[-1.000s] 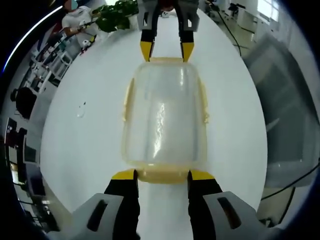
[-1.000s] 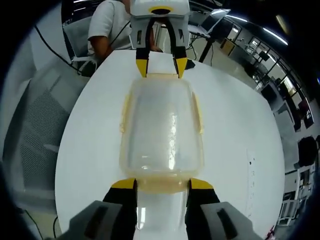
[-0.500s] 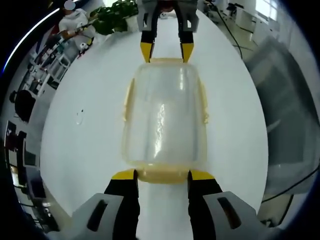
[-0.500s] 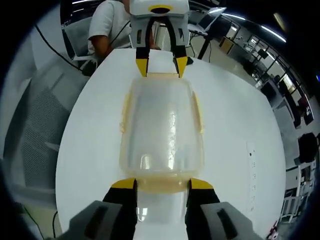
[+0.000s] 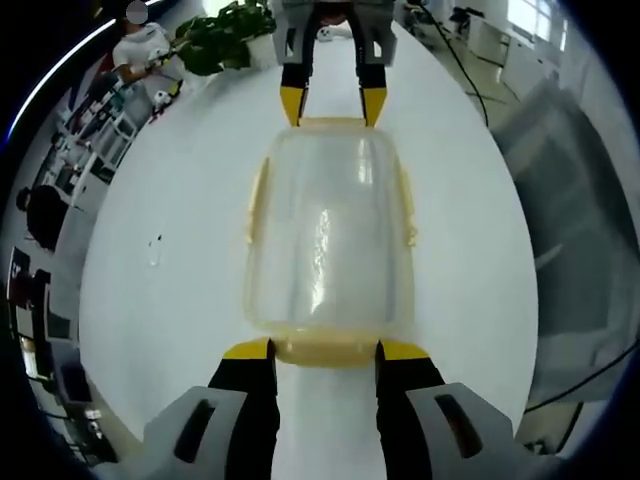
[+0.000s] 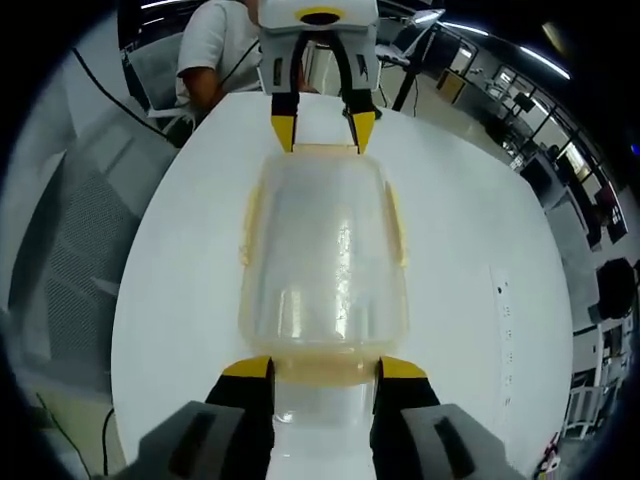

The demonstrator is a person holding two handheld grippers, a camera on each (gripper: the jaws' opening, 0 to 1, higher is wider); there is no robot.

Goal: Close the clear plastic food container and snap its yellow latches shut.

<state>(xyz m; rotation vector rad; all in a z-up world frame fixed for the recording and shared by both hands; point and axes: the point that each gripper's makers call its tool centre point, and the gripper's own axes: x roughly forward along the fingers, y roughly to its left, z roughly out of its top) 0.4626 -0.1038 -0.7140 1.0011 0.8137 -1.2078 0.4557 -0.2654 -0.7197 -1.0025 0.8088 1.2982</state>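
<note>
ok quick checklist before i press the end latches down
1. Lid sits on the container: ok, it looks square on the base in both views.
2. Left gripper at its end latch: ok, open jaws flank the yellow tab.
3. Right gripper at the opposite end latch: ok, open jaws flank it too.
4. End latches snapped: cannot tell, both look folded near the rim.
5. Side latches shut: cannot tell, the yellow strips lie along the long sides.
6. Container flat on the table: ok, no tilt visible.
</note>
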